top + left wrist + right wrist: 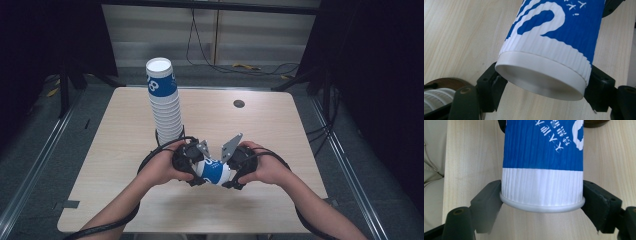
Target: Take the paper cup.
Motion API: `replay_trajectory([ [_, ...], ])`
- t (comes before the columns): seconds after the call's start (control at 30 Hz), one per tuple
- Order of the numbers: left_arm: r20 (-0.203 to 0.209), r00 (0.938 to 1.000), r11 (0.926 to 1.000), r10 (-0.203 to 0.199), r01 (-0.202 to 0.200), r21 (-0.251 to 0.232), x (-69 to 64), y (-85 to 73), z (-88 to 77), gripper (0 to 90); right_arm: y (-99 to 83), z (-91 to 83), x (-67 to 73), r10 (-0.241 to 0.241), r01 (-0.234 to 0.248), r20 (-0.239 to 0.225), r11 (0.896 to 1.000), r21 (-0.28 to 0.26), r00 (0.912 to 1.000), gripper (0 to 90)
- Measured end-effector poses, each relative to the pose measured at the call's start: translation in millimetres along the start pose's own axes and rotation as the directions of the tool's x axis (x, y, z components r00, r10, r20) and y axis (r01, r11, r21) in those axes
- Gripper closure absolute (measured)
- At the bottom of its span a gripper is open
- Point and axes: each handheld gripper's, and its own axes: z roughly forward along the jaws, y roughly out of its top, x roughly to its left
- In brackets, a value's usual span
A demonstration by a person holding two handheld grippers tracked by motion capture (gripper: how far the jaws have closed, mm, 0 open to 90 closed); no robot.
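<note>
**Two grippers, one cup held between them**

Both of my grippers meet at the lower centre of the high view, each pinching an end of a single blue-and-white paper cup (215, 171) that lies on its side just above the table (280, 130). My left gripper (192, 167) clamps one end: in the left gripper view its two black jaws press against either side of the cup (549, 47) right at the smooth white band around the recessed bottom, so I read that end as the base. My right gripper (235, 170) takes the other end; in the right gripper view the jaws close on the cup (542, 170) at its rolled white lip, with the printed blue wall running away up the frame.

Holding it from both ends like this looks to me like a handover from one gripper to the other, or a pull to free one cup from another nested inside it. I cannot tell which, and I cannot see whether more than one cup sits in this grip.

A tall, slightly leaning stack of matching cups (164, 97) stands just above the hands in the high view, near the table's middle, close enough that I judge the held cup either came from it or is meant for it.
</note>
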Motion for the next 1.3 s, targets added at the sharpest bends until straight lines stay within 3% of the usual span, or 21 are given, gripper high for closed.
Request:
replay_trajectory([
  [0.27,-0.004,1.0,0.9998,0.001,-0.001,0.018,-0.2,-0.5,-0.5,28.5,2.5,-1.3,0.7,-0.011,0.011,0.005,1.0,-0.002,0.9999,20.5],
  [0.33,-0.021,0.9998,0.9996,0.004,-0.003,0.027,-2.7,0.0,0.2,28.3,2.3,-0.8,0.5,-0.013,0.013,0.004,1.0,-0.003,0.9999,20.2],
  [0.37,-0.027,0.9993,0.9992,0.024,-0.024,0.033,-3.0,1.0,0.5,28.0,2.3,-0.6,1.0,-0.008,0.008,0.003,1.0,-0.002,1.0,20.1],
  [0.47,-0.029,0.9993,0.999,0.022,-0.021,0.041,-6.2,3.0,2.1,24.0,2.1,1.1,0.6,-0.015,0.015,-0.001,1.0,0.002,0.9999,19.6],
  [0.53,-0.03,0.9993,0.9989,0.023,-0.022,0.041,-4.7,1.7,2.8,28.8,1.2,2.4,1.3,-0.017,0.017,0.0,1.0,0.006,0.9999,19.2],
  [0.83,-0.026,0.9996,0.9976,0.008,-0.007,0.069,-3.1,-4.4,7.9,29.8,5.7,-3.1,0.1,-0.044,0.044,0.006,0.999,-0.03,0.999,19.0],
  [1.0,-0.02,0.9995,0.9977,-0.023,0.024,0.063,-3.1,-6.7,6.6,30.6,5.1,-5.3,-0.5,-0.025,0.026,0.014,0.998,-0.064,0.9996,17.8],
  [1.07,-0.022,0.9997,0.9985,-0.011,0.012,0.054,-2.0,-6.4,4.5,30.7,4.5,-5.0,-1.4,-0.014,0.015,0.009,0.997,-0.078,0.9999,16.9],
  [1.13,-0.019,0.9993,0.9988,-0.032,0.033,0.037,-2.3,-6.9,2.7,30.7,3.3,-4.3,-2.1,0.006,-0.005,0.007,0.996,-0.087,1.0,15.9],
  [1.23,-0.02,0.9992,0.9988,-0.035,0.036,0.032,-1.1,-7.5,-0.1,30.9,0.2,-4.2,-4.6,0.034,-0.033,0.009,0.991,-0.13,0.9994,15.5],
  [1.3,-0.015,0.9993,0.9992,-0.034,0.034,0.022,0.3,-8.3,-1.1,30.9,-0.1,-3.9,-4.6,0.039,-0.037,0.011,0.991,-0.131,0.9992,15.3],
])
